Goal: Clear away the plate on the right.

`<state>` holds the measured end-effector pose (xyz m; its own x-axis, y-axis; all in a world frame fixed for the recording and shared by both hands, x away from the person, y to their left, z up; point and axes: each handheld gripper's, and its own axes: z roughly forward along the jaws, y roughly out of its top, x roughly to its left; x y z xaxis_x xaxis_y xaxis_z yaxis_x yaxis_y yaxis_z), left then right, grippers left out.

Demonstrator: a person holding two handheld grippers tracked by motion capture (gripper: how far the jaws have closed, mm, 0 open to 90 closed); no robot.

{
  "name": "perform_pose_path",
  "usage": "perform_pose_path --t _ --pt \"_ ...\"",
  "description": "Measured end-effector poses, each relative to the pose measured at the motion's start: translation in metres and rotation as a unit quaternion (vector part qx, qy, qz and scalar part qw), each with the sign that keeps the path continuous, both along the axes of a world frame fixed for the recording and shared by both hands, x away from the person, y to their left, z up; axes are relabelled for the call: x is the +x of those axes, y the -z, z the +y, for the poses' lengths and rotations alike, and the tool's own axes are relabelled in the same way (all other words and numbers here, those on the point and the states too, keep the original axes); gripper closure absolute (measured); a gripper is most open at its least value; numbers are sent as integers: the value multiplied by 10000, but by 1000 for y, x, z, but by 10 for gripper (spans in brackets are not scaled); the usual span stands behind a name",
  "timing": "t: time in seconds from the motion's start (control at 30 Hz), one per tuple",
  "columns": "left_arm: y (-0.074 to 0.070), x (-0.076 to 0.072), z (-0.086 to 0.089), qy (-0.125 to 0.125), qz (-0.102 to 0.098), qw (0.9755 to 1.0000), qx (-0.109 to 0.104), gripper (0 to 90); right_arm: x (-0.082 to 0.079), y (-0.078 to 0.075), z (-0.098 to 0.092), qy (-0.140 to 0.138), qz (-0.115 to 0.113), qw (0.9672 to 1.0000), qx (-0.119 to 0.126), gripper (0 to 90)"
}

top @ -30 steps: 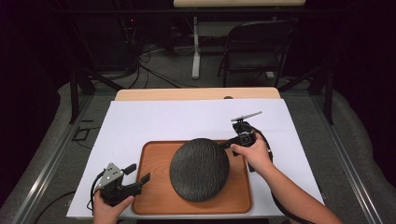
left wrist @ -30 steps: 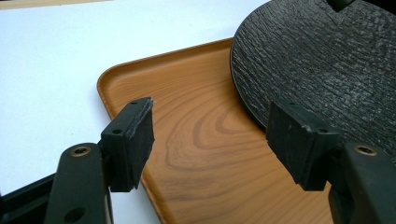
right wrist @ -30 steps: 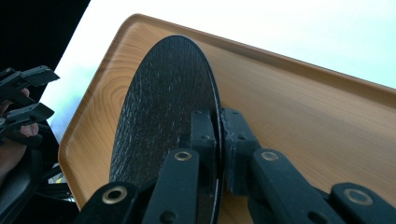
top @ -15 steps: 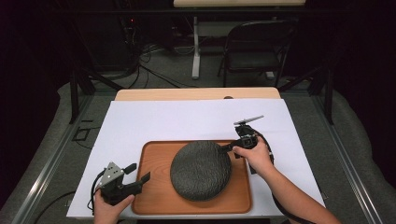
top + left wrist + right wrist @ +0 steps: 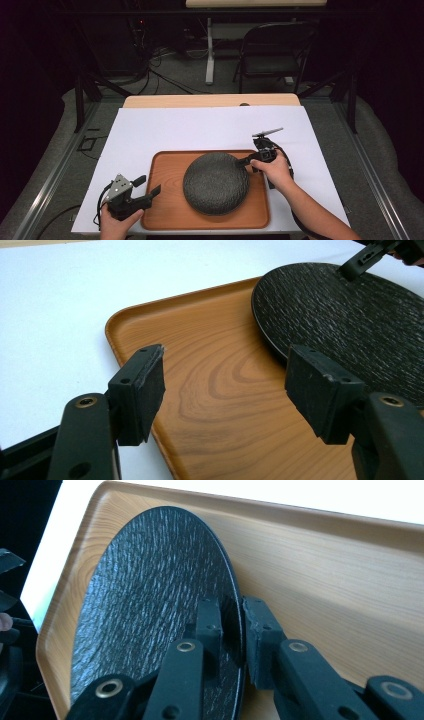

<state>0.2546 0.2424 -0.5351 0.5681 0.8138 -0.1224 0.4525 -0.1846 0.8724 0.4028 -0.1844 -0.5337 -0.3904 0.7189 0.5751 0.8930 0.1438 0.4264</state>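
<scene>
While right tongs (image 5: 232,630) pinch plate (image 5: 216,183) — tray (image 5: 165,170) beneath

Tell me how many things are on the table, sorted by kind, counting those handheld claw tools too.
Wooden tray: 1
Dark textured plate: 1
White sheet covering the table: 1
Handheld grippers: 2, left gripper and right gripper
Total: 5
</scene>
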Motion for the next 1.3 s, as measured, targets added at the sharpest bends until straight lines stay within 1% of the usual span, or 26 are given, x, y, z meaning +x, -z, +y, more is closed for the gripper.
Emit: perform_pose_path --t 0.1,0.23,0.27,0.3,0.33,0.47,0.77,0.9,0.93,0.97,1.03,1.23,1.3 --pt "0 0 0 0 10 10000 -4 324 0 2 0 17 27 10000 -11 782" --pt "0 1 -1 -3 16 10000 7 325 1 5 -1 -14 -22 10000 -27 778" --pt "0 1 -1 0 16 10000 3 325 0 5 -1 34 58 10000 -37 777" --pt "0 1 -1 -8 11 10000 11 325 0 6 -1 41 66 10000 -54 775" --pt "0 1 -1 -7 8 10000 16 325 0 7 -1 47 28 10000 -41 774" --pt "0 1 -1 -9 11 10000 10 325 0 10 -2 73 93 9999 -23 775" --pt "0 1 -1 -15 9 10000 5 325 0 9 -2 49 28 10000 -58 774" --pt "0 1 -1 -3 5 10000 -4 325 0 5 -4 76 5 10000 -4 722" --pt "0 1 -1 -4 6 10000 -6 325 0 3 -4 86 -23 10000 -2 709" --pt "0 1 -1 -5 4 10000 -5 325 0 1 -4 82 -121 9999 -5 686" --pt "0 1 -1 -4 4 10000 -6 325 0 -4 -5 130 -242 9996 -8 640" --pt "0 1 0 7 16 10000 -9 324 -3 -18 -7 183 -474 9987 -1 524" --pt "0 1 0 8 14 10000 -11 325 -4 -20 -7 185 -681 9975 -33 475"
